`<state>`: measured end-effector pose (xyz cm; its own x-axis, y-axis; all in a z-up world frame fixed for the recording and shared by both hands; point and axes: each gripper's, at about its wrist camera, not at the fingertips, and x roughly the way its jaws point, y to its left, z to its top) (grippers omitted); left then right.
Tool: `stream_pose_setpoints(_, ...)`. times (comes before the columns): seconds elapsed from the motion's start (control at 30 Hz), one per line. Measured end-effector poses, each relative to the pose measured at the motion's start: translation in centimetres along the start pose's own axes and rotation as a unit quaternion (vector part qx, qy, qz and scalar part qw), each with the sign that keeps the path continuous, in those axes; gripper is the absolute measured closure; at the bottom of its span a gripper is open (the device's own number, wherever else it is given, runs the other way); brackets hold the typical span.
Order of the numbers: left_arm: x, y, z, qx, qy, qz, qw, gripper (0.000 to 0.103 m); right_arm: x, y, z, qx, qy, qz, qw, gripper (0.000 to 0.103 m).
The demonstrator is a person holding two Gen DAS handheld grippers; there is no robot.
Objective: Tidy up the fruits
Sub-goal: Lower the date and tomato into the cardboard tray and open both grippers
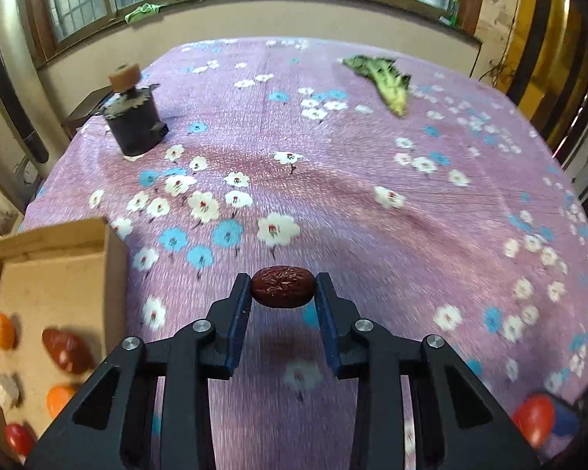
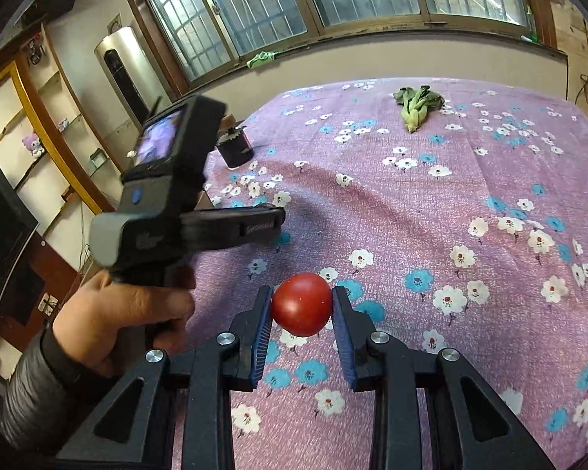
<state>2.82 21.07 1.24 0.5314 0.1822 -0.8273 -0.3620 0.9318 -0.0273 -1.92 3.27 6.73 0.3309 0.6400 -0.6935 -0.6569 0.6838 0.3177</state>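
Pinching a red date (image 1: pixel 282 287) endwise, long axis crosswise, left tool (image 1: pixel 282 293); right tool (image 2: pixel 302 307) clamping tomato (image 2: pixel 302 304).

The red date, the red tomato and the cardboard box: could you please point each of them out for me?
red date (image 1: pixel 282 287), left wrist view, middle of its wrinkled skin.
red tomato (image 2: pixel 302 303), right wrist view, centre of its front.
cardboard box (image 1: pixel 111 270), left wrist view, its right wall.

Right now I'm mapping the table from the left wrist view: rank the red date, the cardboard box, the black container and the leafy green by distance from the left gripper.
1. Red date: held between the left gripper fingers.
2. Cardboard box: on the left, at the table edge.
3. Black container: far left.
4. Leafy green: far right, near the window.
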Motion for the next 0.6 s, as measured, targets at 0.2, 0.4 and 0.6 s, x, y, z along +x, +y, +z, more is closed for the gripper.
stream_pose_setpoints(0.2,-4.9,1.5,-3.0,-0.028,-0.038,-0.034,0.9983,0.073,-1.7,0.1,-0.9,0.001,-0.007,0.000,1.000,0.073)
stream_pose_setpoints(0.4,-9.0,2.5,-6.3,-0.045,-0.069,-0.049,0.9954,0.073,-2.7,0.5,-1.8,-0.002,-0.009,0.003,1.000,0.073)
stream_pose_setpoints(0.6,-11.3,3.1,-9.2,-0.046,-0.078,-0.026,0.9955,0.073,-3.1,1.7,-2.6,-0.012,-0.008,0.011,1.000,0.073)
